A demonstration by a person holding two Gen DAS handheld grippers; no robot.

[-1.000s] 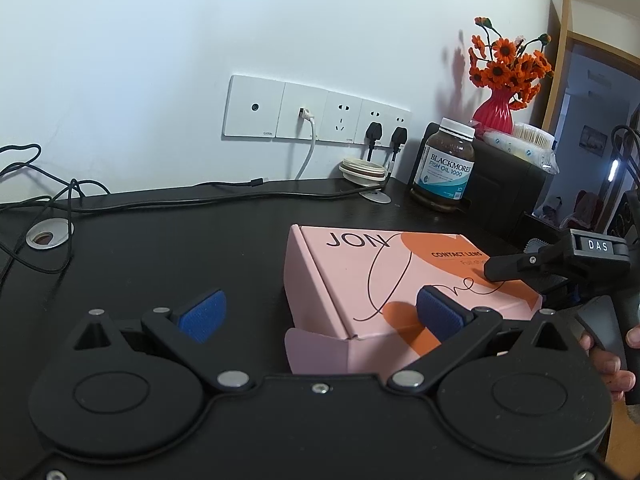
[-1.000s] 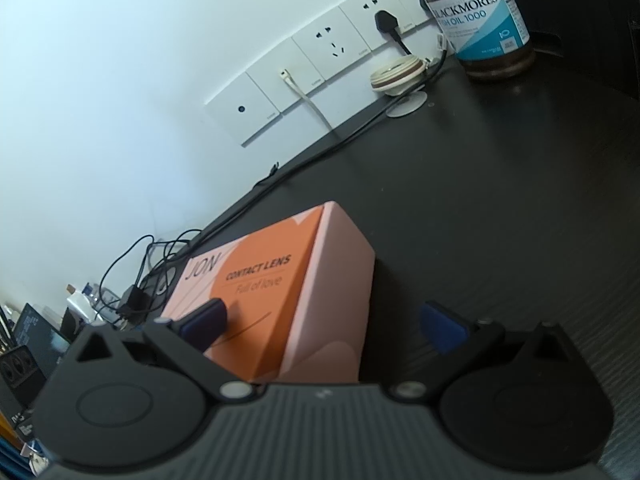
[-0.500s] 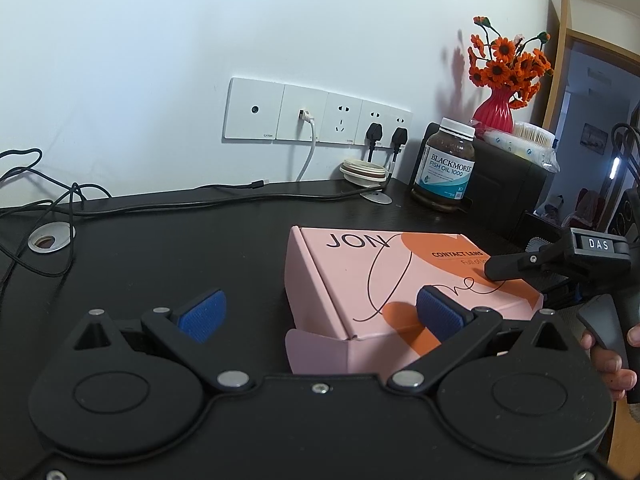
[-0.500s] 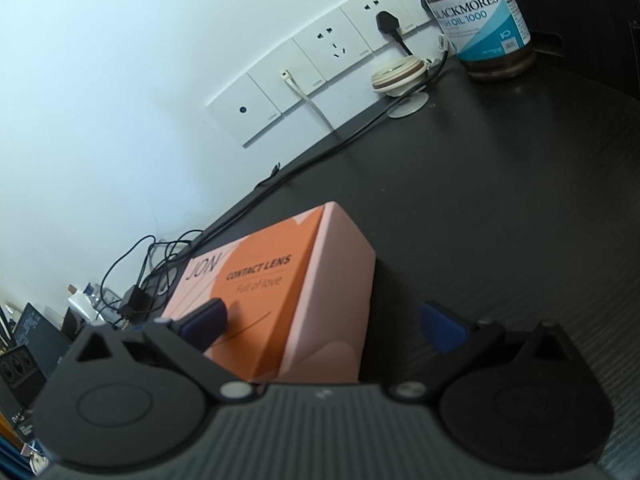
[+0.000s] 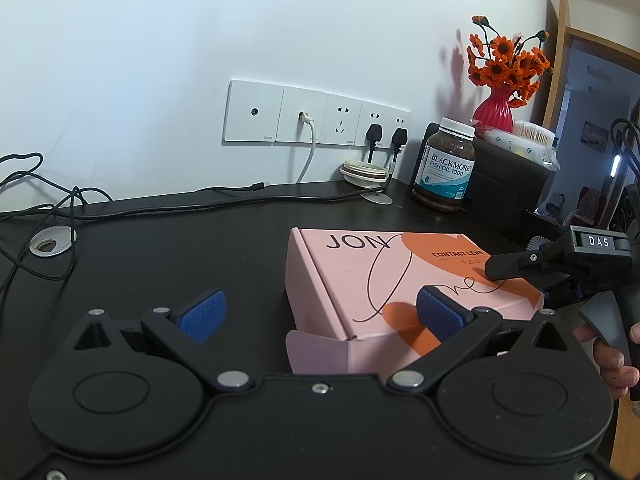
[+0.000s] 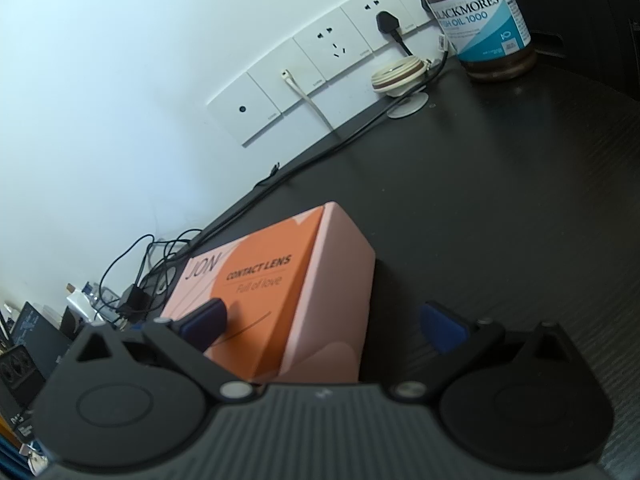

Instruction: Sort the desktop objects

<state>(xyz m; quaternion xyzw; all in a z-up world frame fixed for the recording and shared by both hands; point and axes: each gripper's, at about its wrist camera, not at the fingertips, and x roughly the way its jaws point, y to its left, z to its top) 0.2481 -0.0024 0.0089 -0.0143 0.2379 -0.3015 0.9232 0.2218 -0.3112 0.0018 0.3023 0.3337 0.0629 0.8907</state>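
box: the pink box (image 5: 400, 292) lies flat on the black table (image 5: 180, 248), long side running left to right | left tongs (image 5: 320, 312): spread wide, box ahead to your right | right tongs (image 6: 324, 324): spread wide around its right end, nearer | bottle (image 5: 444, 164): far back

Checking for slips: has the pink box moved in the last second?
No. The pink box keeps its place relative to the fish oil bottle and wall sockets.
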